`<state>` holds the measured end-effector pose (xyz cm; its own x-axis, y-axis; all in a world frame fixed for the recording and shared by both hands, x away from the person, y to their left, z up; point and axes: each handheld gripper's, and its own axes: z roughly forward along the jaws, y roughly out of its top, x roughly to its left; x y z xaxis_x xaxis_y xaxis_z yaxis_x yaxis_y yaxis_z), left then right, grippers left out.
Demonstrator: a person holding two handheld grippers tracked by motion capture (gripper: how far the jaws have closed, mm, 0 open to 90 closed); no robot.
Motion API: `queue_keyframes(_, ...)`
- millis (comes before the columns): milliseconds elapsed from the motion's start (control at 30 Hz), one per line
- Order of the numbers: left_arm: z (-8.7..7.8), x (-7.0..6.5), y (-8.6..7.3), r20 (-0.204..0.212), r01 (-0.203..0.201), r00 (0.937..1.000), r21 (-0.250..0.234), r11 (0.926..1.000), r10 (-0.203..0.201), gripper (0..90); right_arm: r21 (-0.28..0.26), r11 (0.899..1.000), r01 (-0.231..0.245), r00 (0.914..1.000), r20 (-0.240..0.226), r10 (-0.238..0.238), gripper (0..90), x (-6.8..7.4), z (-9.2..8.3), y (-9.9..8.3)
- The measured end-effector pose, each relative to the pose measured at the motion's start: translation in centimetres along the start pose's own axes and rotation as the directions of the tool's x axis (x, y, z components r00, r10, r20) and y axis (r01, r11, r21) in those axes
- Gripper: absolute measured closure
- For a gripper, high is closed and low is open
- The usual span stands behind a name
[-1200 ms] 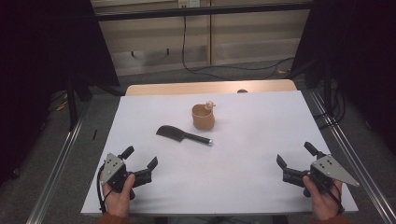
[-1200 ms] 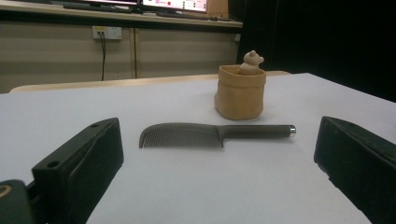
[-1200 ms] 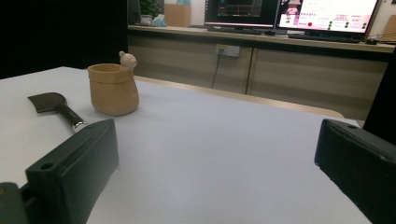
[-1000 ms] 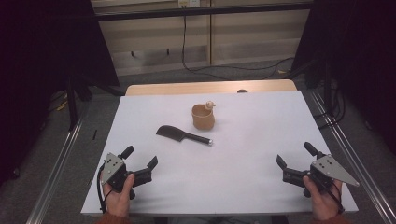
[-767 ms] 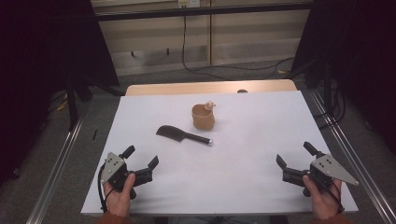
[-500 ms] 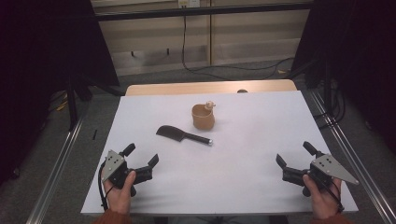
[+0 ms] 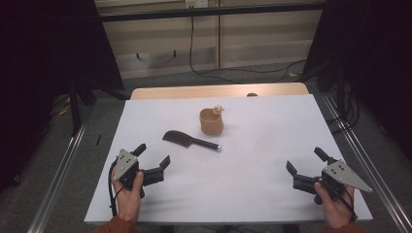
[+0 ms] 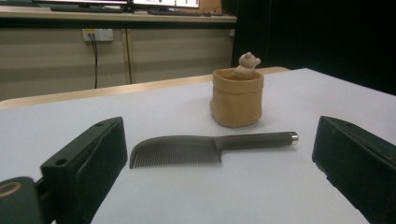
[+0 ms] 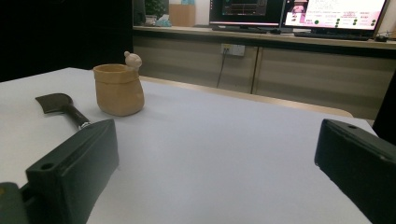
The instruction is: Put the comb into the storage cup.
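Observation:
A tan pot [image 7: 211, 122] with a small bear figure [image 7: 219, 108] on its rim stands at the middle of the white table [image 7: 262, 150]. A black comb [image 7: 189, 141] with a metal-tipped handle lies flat just in front and left of it. My left gripper [image 7: 153, 155] rests open near the front left, held by a hand, jaws pointing toward the comb [image 8: 210, 148] and pot [image 8: 236, 97]. My right gripper [image 7: 306, 162] sits open at the front right, nothing between its jaws. The pot [image 9: 117, 89] and comb [image 9: 63, 108] lie far to its left.
A wooden table edge [image 7: 218, 91] runs behind the white surface. Metal rails [image 7: 63, 165] flank both sides of the table. Cables [image 7: 204, 68] trail on the floor behind. Monitors [image 9: 299, 14] stand on a far counter.

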<state>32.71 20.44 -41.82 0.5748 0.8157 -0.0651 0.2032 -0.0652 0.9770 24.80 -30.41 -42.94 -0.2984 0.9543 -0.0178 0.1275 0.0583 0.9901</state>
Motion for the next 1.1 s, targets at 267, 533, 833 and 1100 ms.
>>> queue_keyframes(267, 0.7, 0.5, 0.3, 0.03, 0.032, 0.9991, -0.036, 0.9988, -0.031, 3.2, 0.0, 1.0, 0.002, 1.0, -0.005, -0.002, 0.0, 0.0, 0.0, 0.0)
queue_keyframes(533, 2.4, 1.1, 0.6, 0.019, 0.035, 0.9992, -0.044, 0.9984, -0.035, 2.6, -0.001, 1.0, 0.005, 1.0, -0.003, -0.005, 0.0, 0.0, 0.1, 0.0)
queue_keyframes(833, 3.7, 0.9, 1.5, 0.06, -0.006, 0.9982, -0.055, 0.9985, 0.009, 2.9, -0.001, 1.0, 0.004, 1.0, -0.005, -0.004, 0.0, 0.1, 0.0, 0.0)
queue_keyframes(1100, 5.3, 1.2, 2.0, 0.055, -0.03, 0.9979, -0.059, 0.9978, 0.034, 2.6, -0.004, 1.0, 0.005, 1.0, -0.007, -0.005, 0.0, 0.1, 0.0, 0.0)
